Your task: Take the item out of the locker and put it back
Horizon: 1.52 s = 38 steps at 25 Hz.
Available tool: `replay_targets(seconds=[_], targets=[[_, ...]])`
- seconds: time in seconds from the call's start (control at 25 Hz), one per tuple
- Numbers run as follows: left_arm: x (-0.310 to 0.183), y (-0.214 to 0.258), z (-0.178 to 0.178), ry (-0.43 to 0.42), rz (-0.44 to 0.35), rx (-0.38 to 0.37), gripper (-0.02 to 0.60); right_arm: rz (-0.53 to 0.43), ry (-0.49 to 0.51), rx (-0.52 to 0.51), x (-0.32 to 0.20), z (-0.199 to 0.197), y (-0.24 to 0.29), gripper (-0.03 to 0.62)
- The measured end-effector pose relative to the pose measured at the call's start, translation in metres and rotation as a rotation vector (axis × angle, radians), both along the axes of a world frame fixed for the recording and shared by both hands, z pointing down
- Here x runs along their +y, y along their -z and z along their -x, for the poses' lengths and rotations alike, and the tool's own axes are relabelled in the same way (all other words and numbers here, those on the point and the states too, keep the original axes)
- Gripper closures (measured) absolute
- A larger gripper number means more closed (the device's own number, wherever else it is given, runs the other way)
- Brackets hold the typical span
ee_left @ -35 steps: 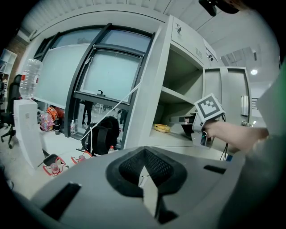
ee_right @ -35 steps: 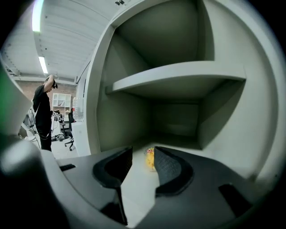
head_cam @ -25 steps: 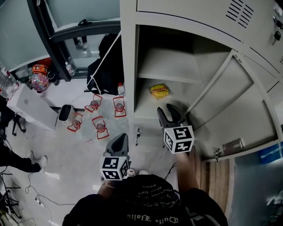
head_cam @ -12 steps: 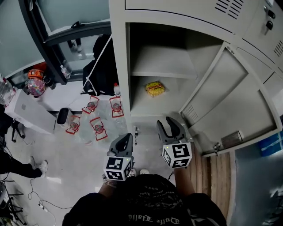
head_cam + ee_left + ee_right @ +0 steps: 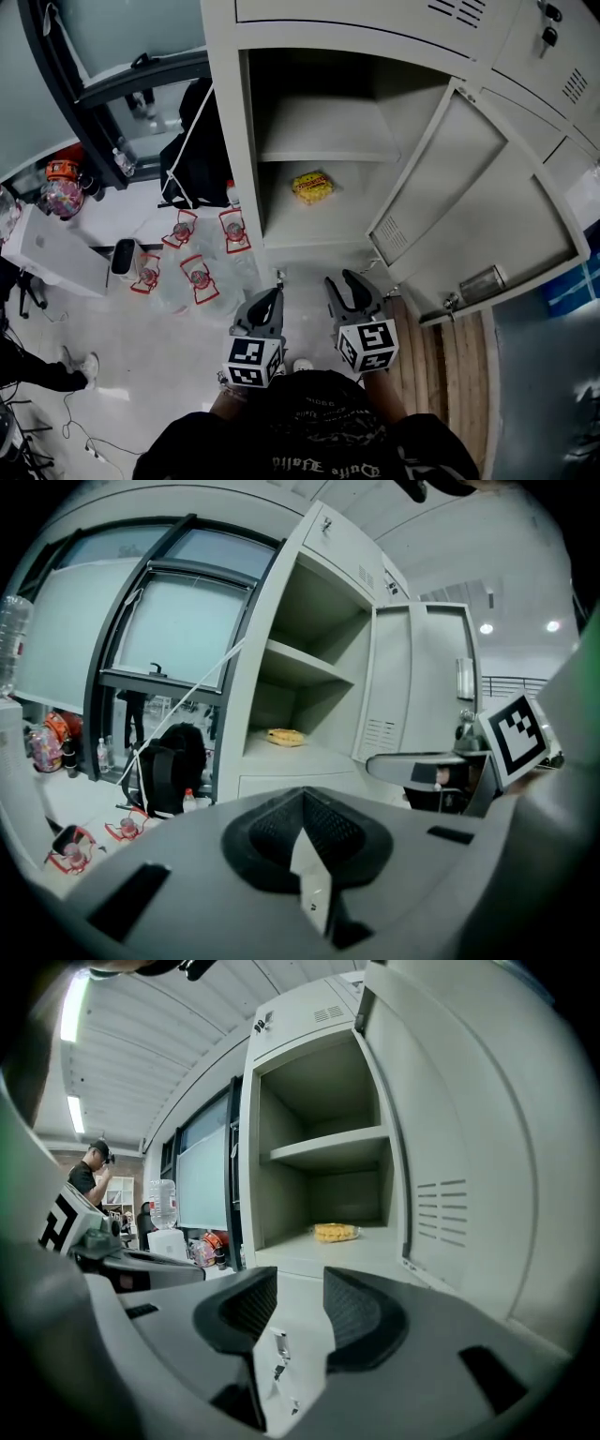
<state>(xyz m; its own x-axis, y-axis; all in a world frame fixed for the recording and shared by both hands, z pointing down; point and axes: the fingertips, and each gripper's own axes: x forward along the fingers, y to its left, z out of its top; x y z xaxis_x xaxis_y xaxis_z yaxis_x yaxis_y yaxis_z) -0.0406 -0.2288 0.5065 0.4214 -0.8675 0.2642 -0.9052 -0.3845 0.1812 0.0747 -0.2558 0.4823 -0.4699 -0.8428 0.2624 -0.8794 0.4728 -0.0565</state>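
Yellow packet (image 5: 311, 186) lies on the lower shelf floor of the locker (image 5: 239, 141), ahead of and above both grippers and well apart from them. Nothing else is on that shelf.

Right gripper (image 5: 344, 281): jaws apart, nothing between them. It is aimed at the opening, with the packet slightly right of its centreline.
Left gripper (image 5: 266, 300): jaws together, empty, just left of the right one.

Judgement: the packet hasn't been taken out, so the step in hand looks like the reach-in for the pick.

How to do it well:
- Use the right gripper, since it's open and nearly lined up. Left isn't needed; keep it low and out of the opening.
- Door (image 5: 469, 187) hangs open on the right gripper's right side, near its path. Go straight ahead, no drift right.
- Upper shelf (image 5: 323, 131) sits above the packet. Enter level, under it and over the front lip.
- Packet lies toward the back, so get the jaws well in before closing.
- It looks flat and soft, probably film wrap. Put 1 jaw on each side across the short width, tips low to the shelf floor, and close gently so it neither slips out nor gets crushed.
- Lift slightly before pulling back, to clear the lip.
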Motion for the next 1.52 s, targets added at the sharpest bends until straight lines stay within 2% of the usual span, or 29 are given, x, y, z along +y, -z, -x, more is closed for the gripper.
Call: replay_targets(seconds=[0.28,0.56,0.68,1.12,1.32,1.52], targets=[[-0.001,0.002,-0.004,-0.005,-0.003,0.004,0.577,-0.032,-0.044,0.002,0.006,-0.012,0.002,0.440],[0.001,0.006,-0.013,-0.009,-0.011,0.024,0.578,-0.067,-0.057,-0.017,0.011,-0.016,0.013,0.562],[0.002,0.008,-0.017,-0.013,-0.022,0.013,0.577,-0.064,-0.038,0.001,0.013,-0.014,0.011,0.582],[0.001,0.007,-0.015,0.014,-0.024,0.009,0.577,-0.092,-0.027,0.039,0.011,-0.012,0.010,0.591],[-0.002,0.009,-0.011,0.026,-0.028,0.009,0.577,-0.178,-0.044,0.011,0.009,-0.013,0.025,0.591],[-0.005,0.011,-0.011,0.025,-0.038,0.010,0.578,-0.181,-0.043,0.055,0.007,-0.011,0.027,0.591]])
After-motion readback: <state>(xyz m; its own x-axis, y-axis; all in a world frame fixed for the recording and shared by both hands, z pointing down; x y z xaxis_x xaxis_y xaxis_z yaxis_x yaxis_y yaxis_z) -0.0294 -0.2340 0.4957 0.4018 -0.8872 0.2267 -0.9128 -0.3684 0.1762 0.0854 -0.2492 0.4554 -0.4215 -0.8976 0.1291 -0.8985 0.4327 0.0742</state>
